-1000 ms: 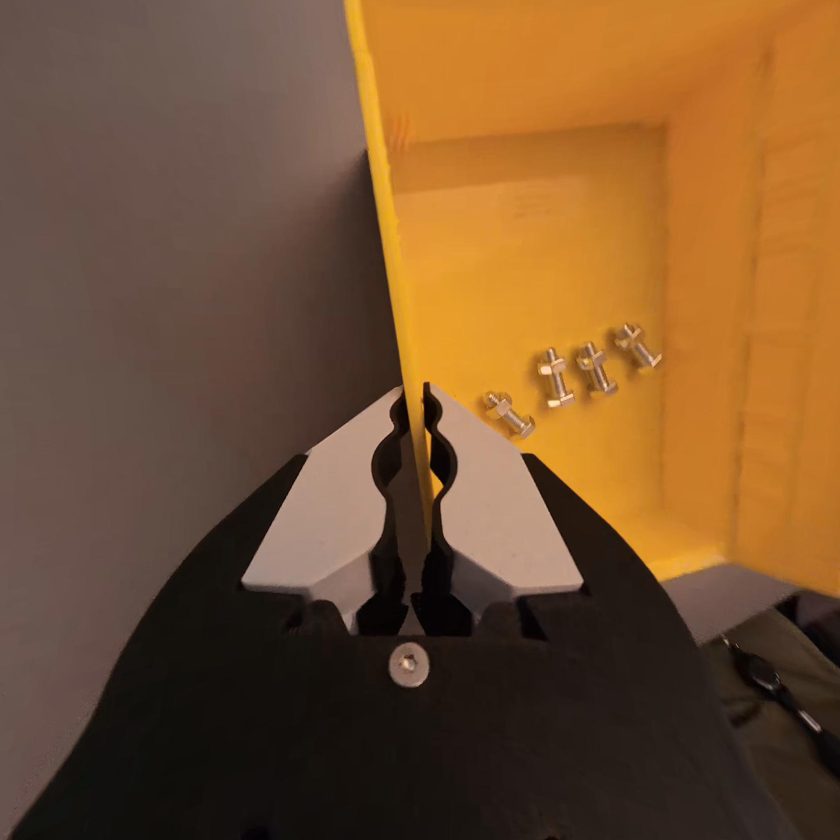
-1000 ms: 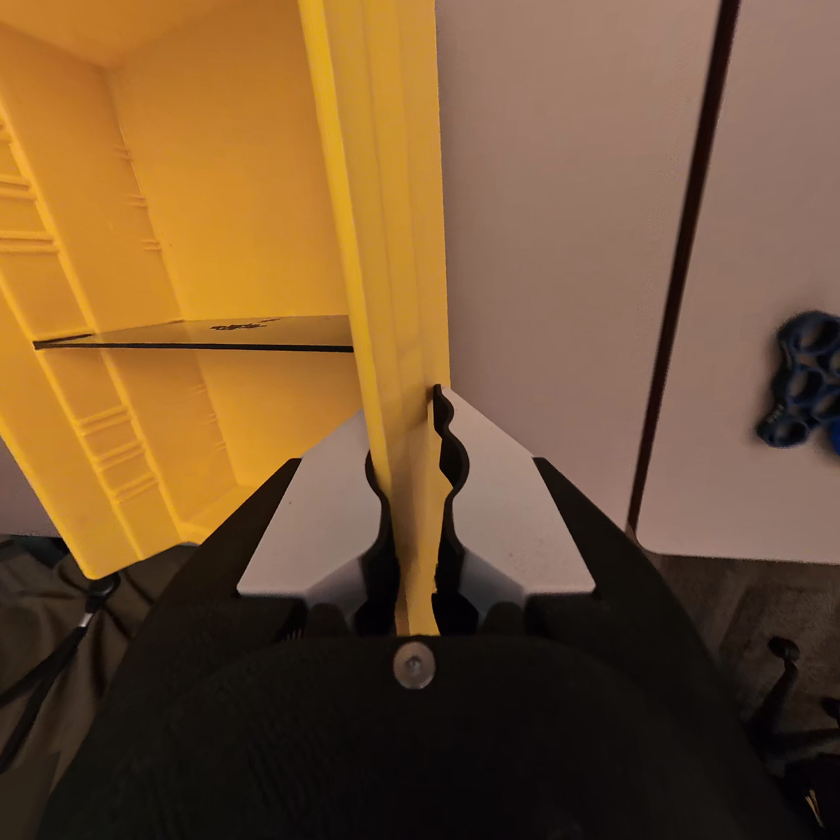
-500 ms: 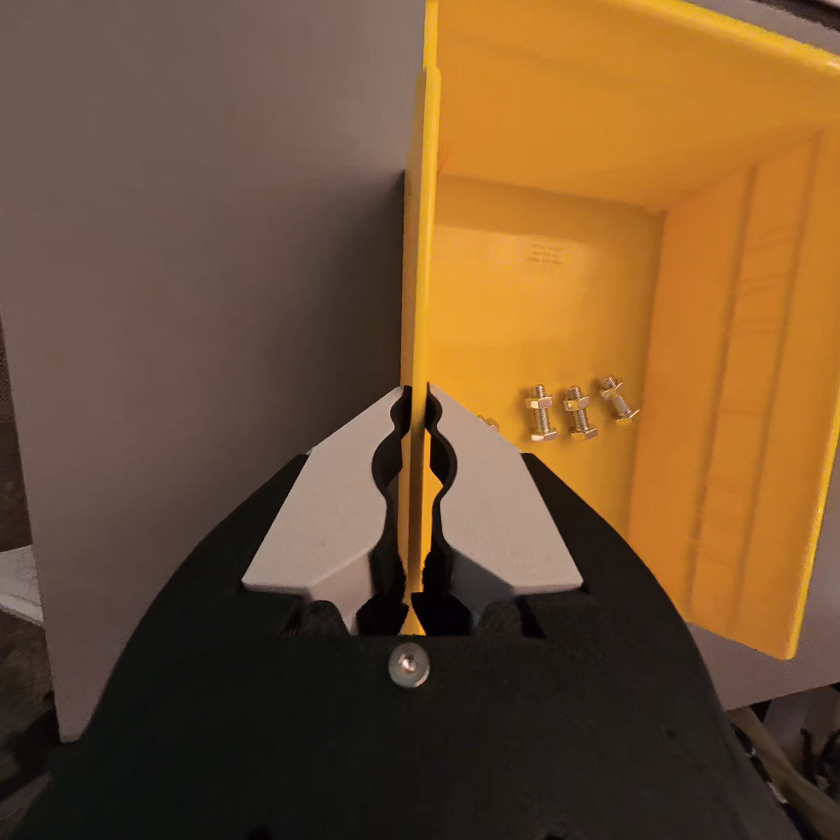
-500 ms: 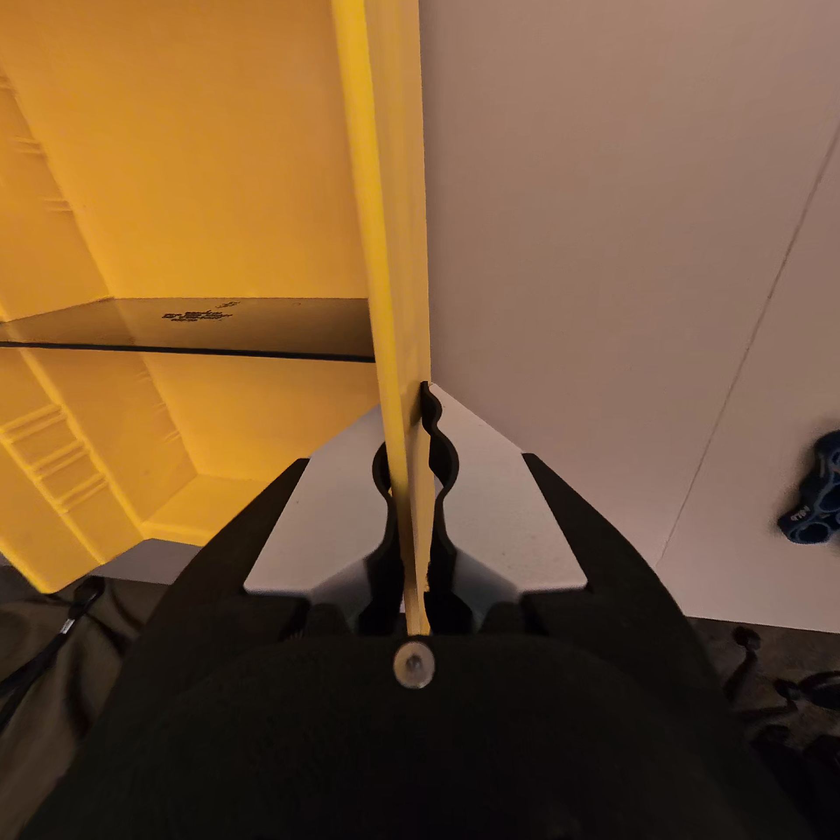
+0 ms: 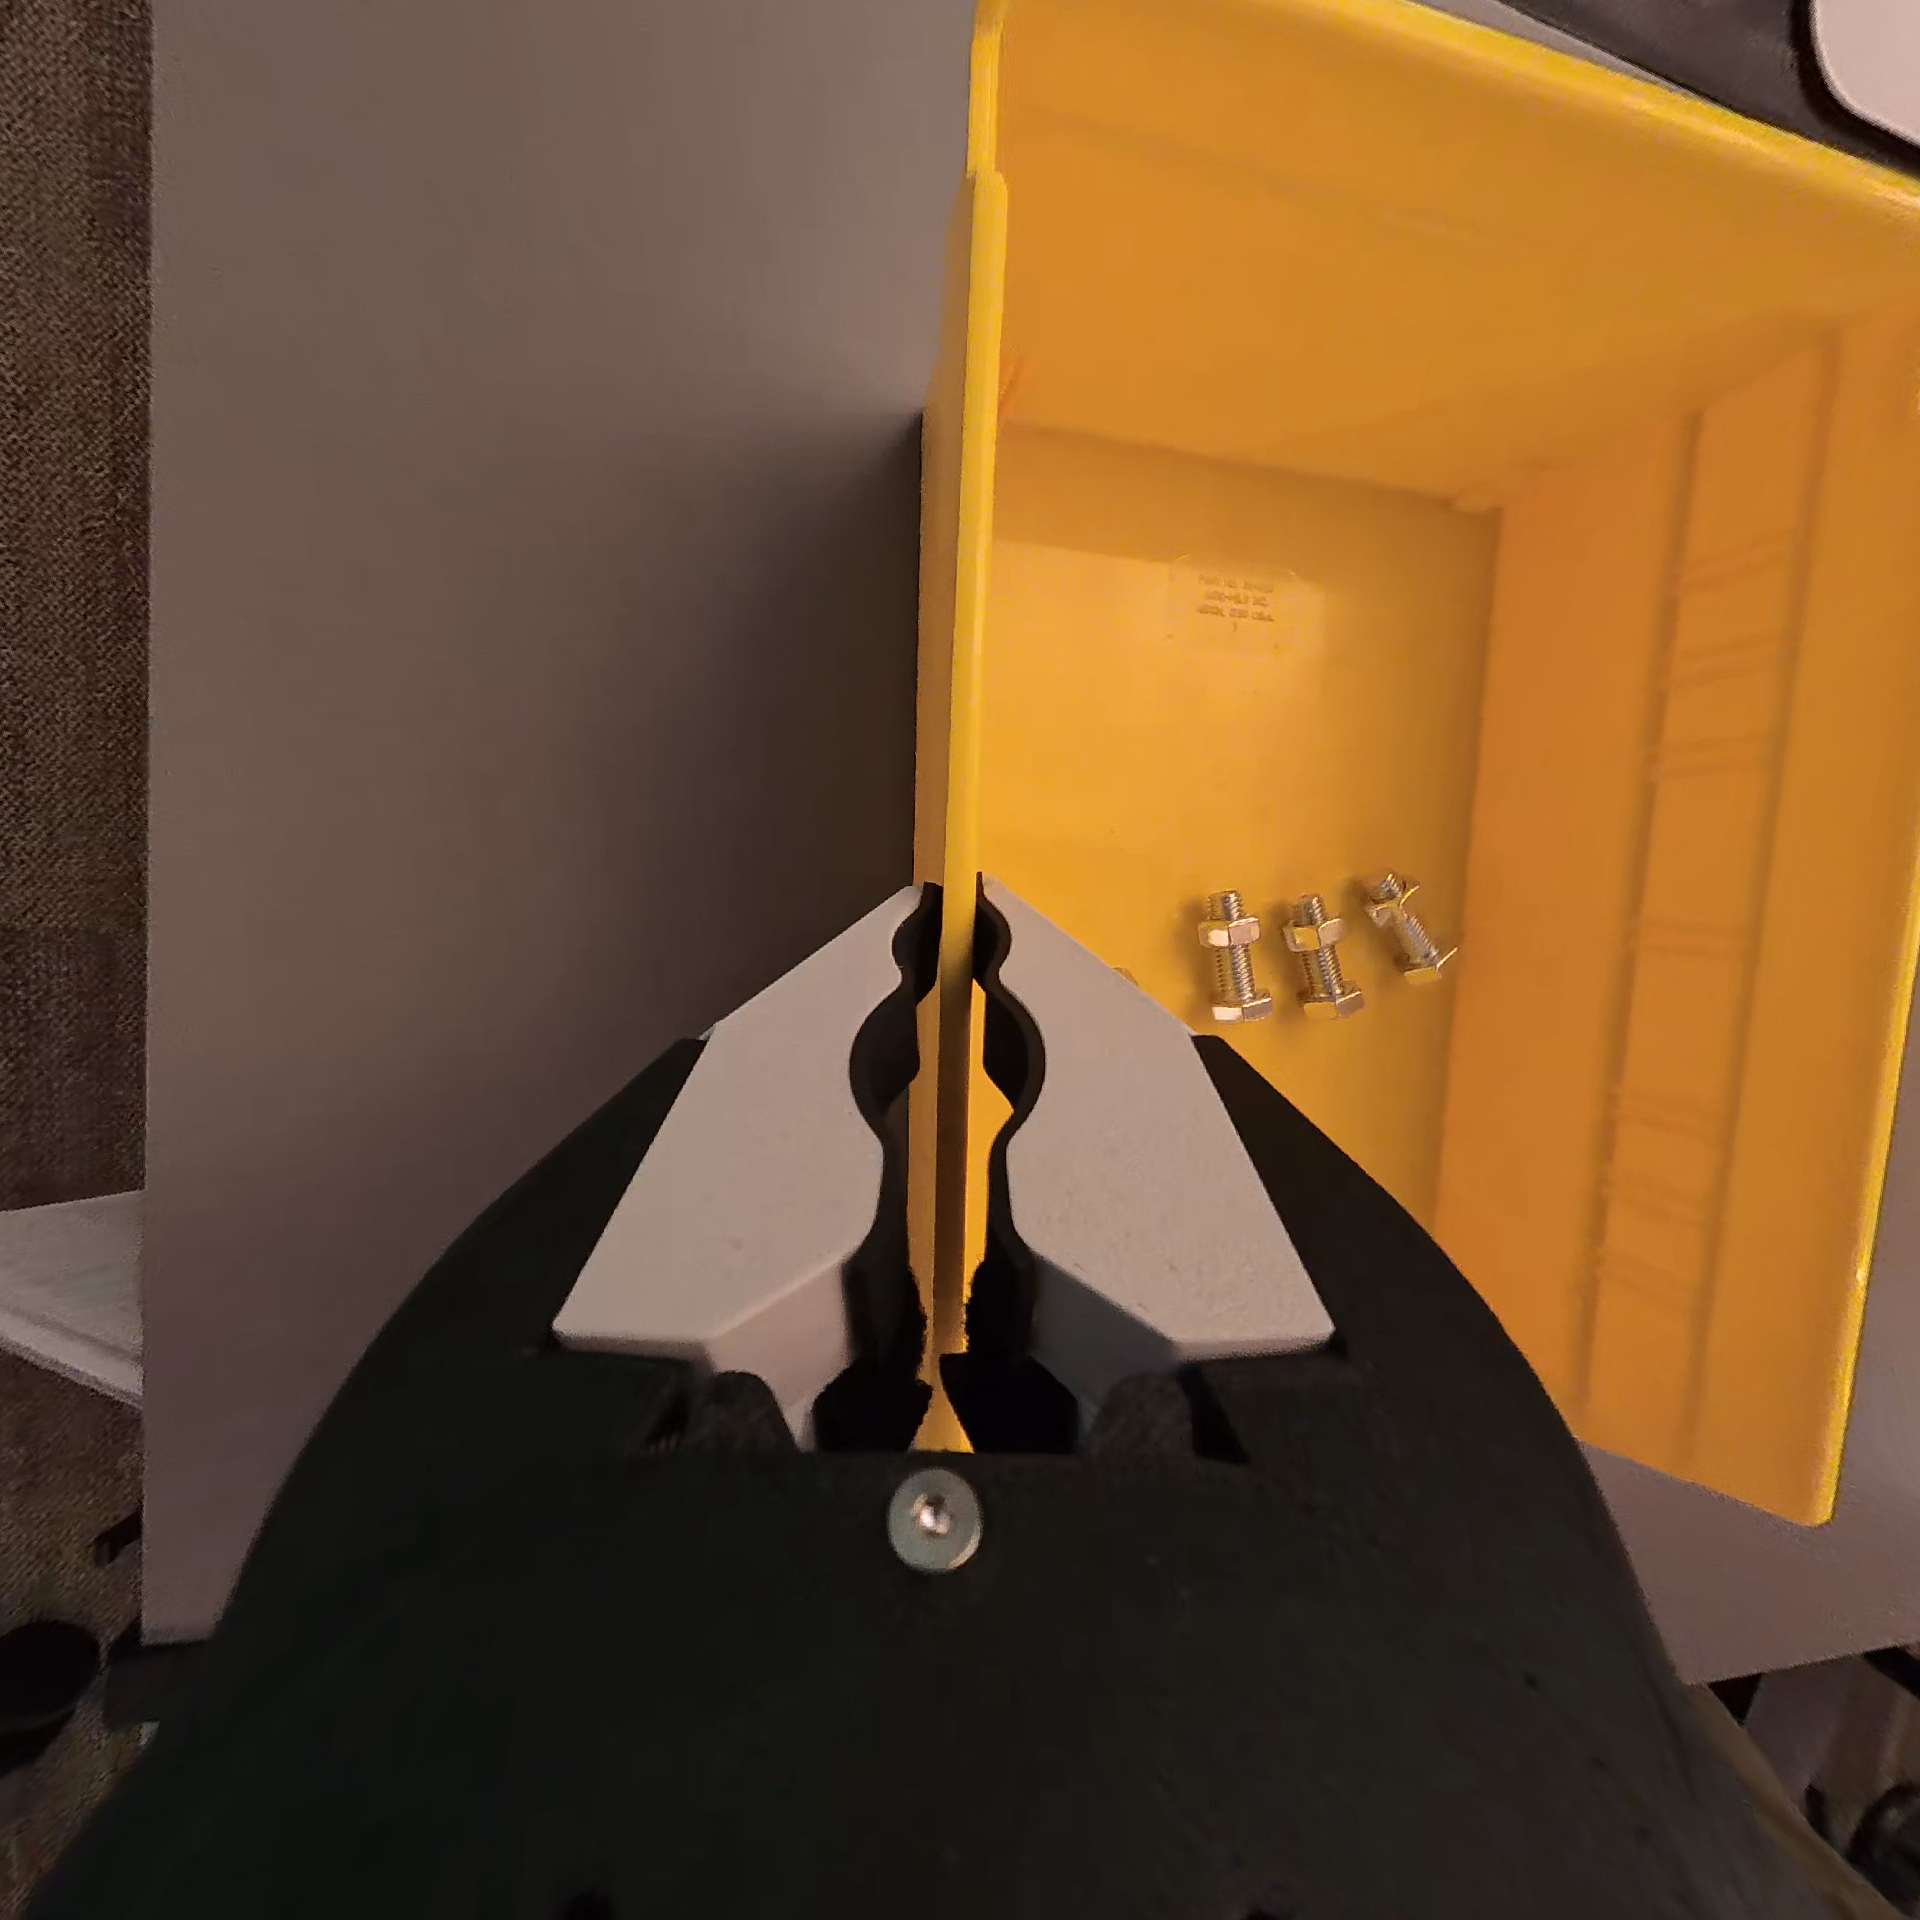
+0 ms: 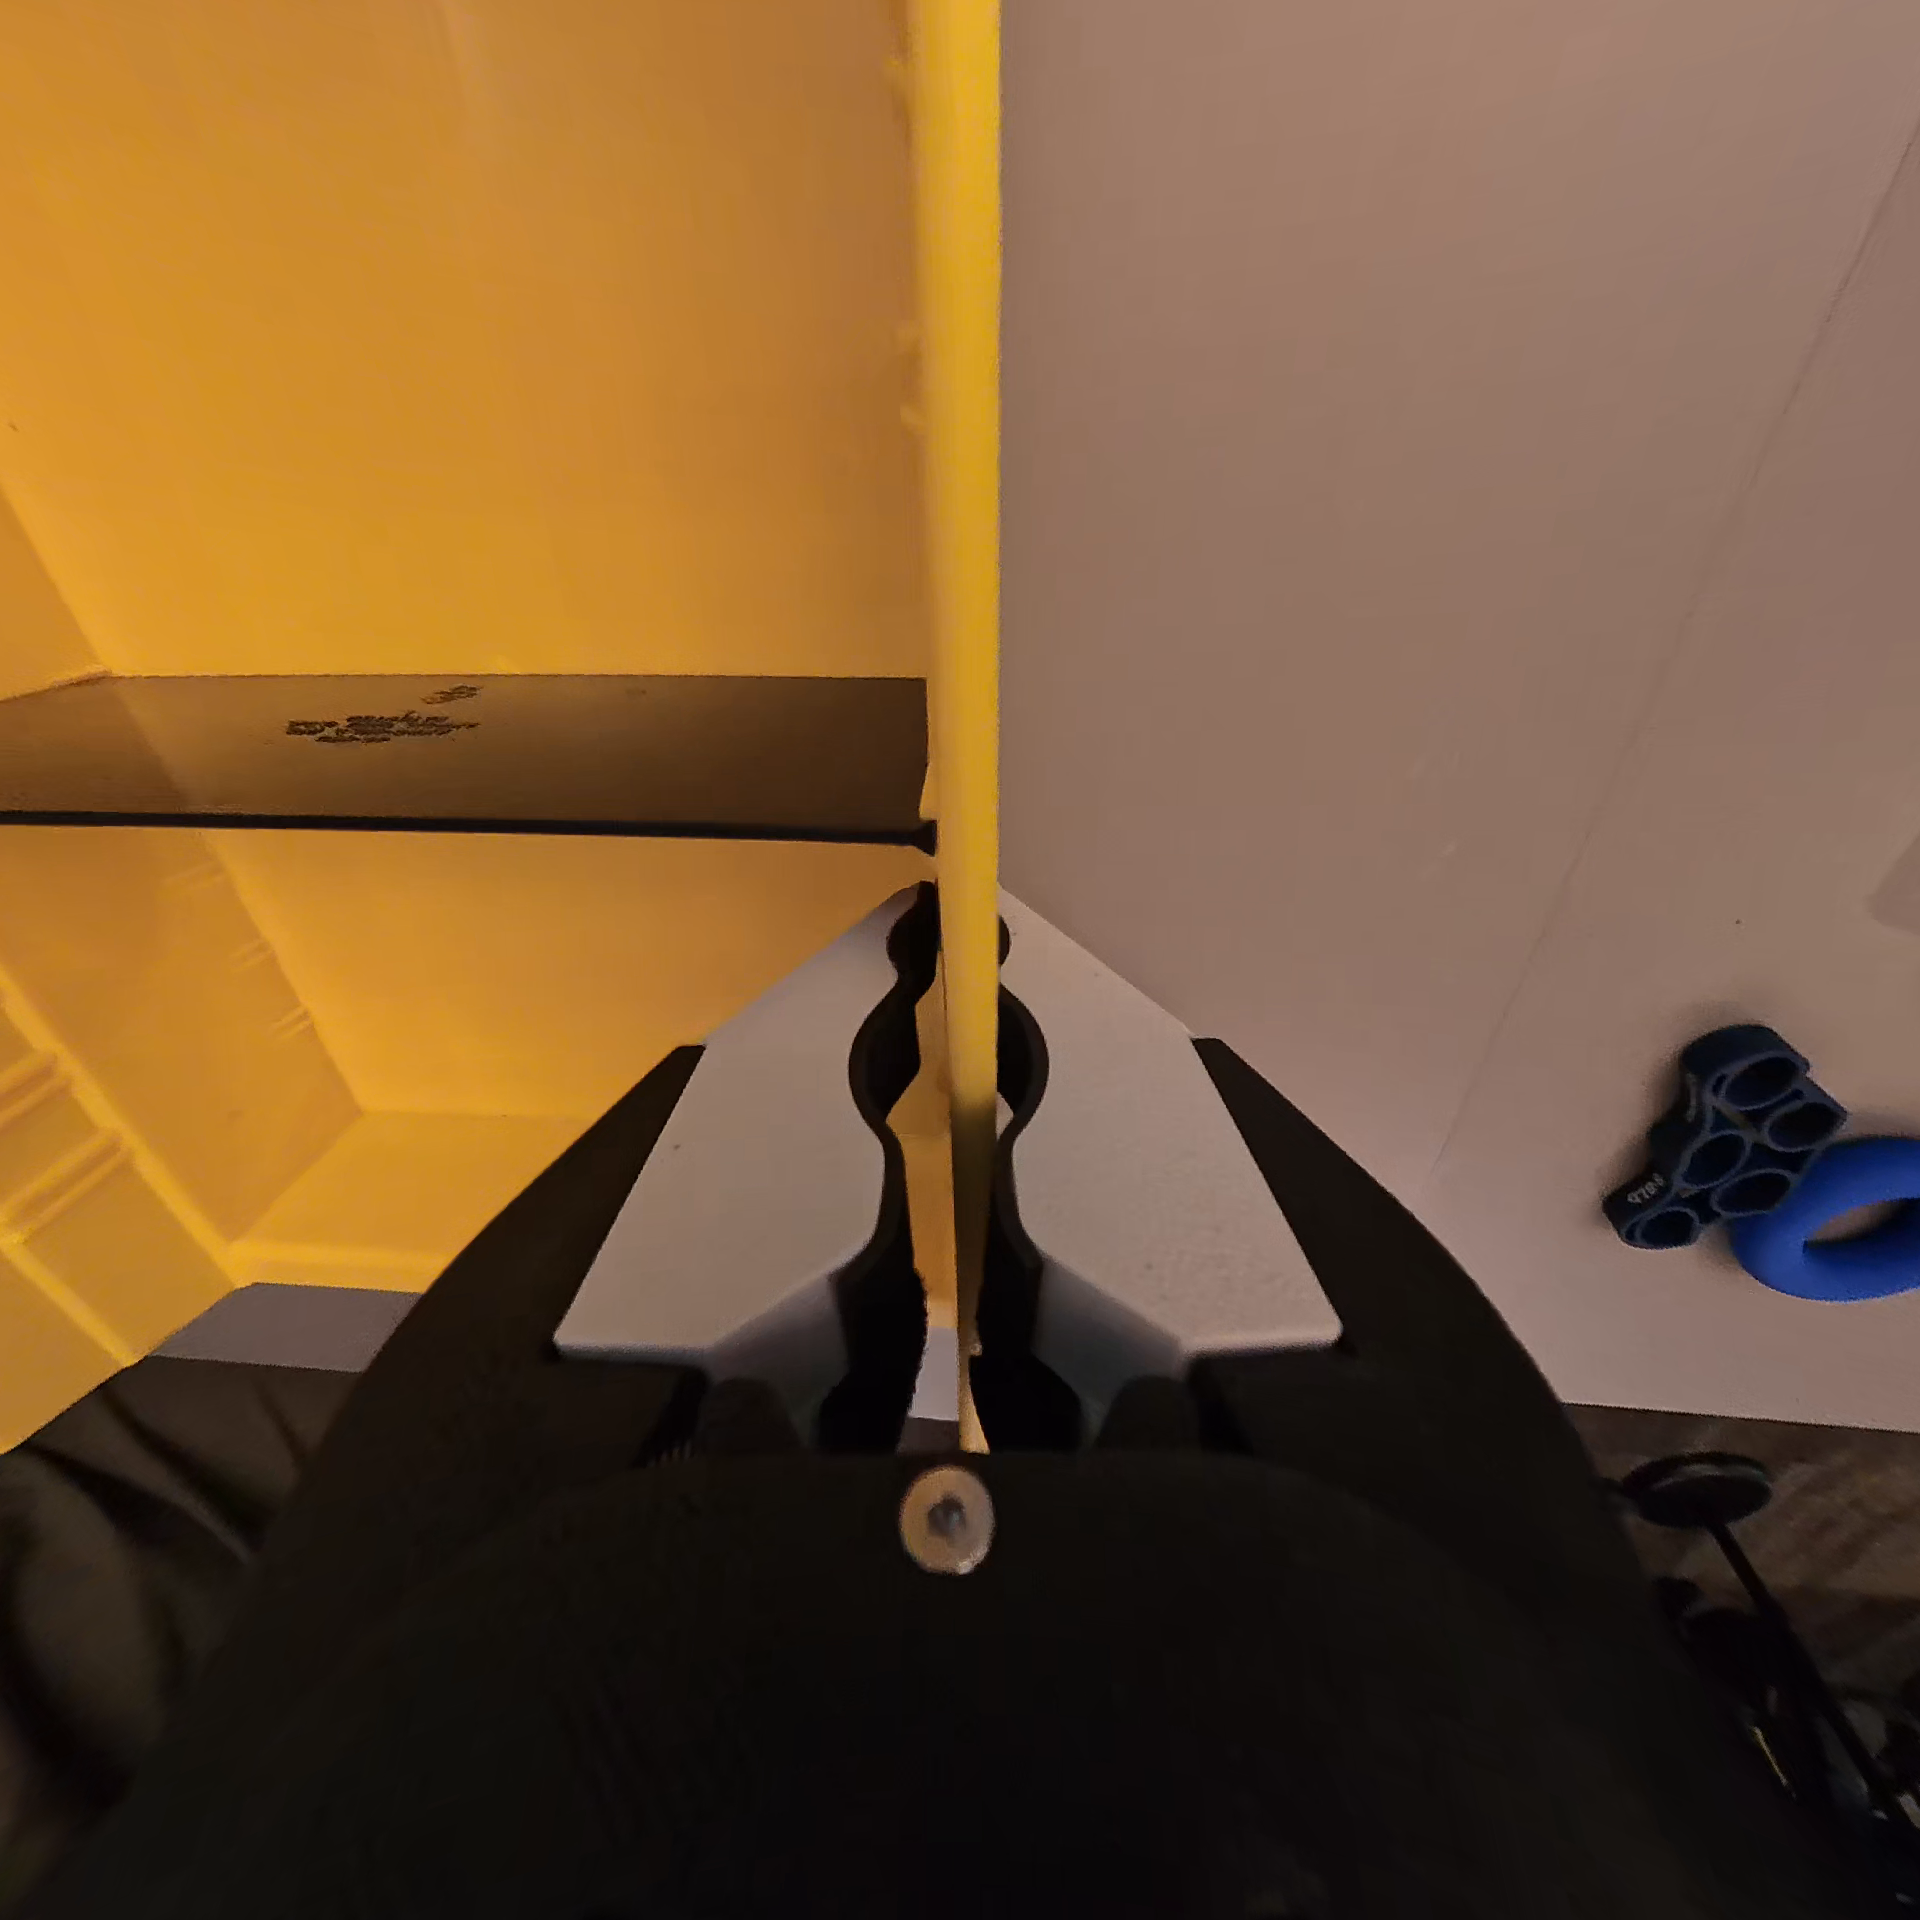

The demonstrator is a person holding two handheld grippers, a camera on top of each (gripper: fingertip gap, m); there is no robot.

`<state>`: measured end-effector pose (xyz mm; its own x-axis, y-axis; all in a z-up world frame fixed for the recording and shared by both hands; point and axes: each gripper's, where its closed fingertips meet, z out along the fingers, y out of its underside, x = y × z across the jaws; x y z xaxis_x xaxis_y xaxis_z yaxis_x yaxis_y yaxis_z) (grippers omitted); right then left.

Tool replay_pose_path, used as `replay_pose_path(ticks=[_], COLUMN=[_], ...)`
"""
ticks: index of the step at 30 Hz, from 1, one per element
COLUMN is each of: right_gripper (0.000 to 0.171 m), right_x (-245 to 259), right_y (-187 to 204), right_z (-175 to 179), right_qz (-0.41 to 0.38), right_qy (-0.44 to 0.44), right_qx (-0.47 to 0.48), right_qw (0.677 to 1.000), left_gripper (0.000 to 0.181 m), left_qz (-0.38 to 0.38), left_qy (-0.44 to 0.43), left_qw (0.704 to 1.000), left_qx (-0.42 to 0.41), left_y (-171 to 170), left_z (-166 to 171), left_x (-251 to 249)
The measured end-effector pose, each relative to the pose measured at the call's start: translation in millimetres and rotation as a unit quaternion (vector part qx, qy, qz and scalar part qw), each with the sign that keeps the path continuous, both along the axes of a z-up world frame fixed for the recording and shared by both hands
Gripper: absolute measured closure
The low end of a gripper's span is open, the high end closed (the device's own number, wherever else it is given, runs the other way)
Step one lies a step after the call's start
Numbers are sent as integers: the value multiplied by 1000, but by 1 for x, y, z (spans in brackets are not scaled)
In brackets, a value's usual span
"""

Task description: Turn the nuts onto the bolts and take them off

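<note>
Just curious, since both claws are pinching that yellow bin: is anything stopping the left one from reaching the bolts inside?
Only the bin's wall, clamped in the left gripper. The bolts lie uncovered on the floor beyond.

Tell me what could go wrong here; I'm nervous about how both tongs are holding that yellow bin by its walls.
1. The left tongs and right tongs each pinch only a thin wall of the yellow bin; it could slip or twist if they move unevenly.
2. The bolts with nuts lie loose on the bin floor and may roll or bunch up if it tips.
3. The black divider might shift.
</note>
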<state>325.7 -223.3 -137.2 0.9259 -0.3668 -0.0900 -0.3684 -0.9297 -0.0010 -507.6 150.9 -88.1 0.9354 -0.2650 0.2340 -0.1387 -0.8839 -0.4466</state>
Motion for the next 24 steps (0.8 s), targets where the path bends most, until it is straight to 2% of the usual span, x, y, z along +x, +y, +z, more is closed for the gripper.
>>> replay_pose_path(ticks=[12,24], right_gripper=[166,167], right_x=[10,37], right_y=[2,0], right_z=[1,1], right_qz=[4,-93], right_qy=[-7,14], right_qx=[28,84], right_qw=[1000,992], left_gripper=[180,180], left_qz=[8,43], left_qy=[11,7], left_qw=[1000,998], left_qx=[3,34], left_y=[-1,14], left_z=[0,0], left_x=[-5,-10])
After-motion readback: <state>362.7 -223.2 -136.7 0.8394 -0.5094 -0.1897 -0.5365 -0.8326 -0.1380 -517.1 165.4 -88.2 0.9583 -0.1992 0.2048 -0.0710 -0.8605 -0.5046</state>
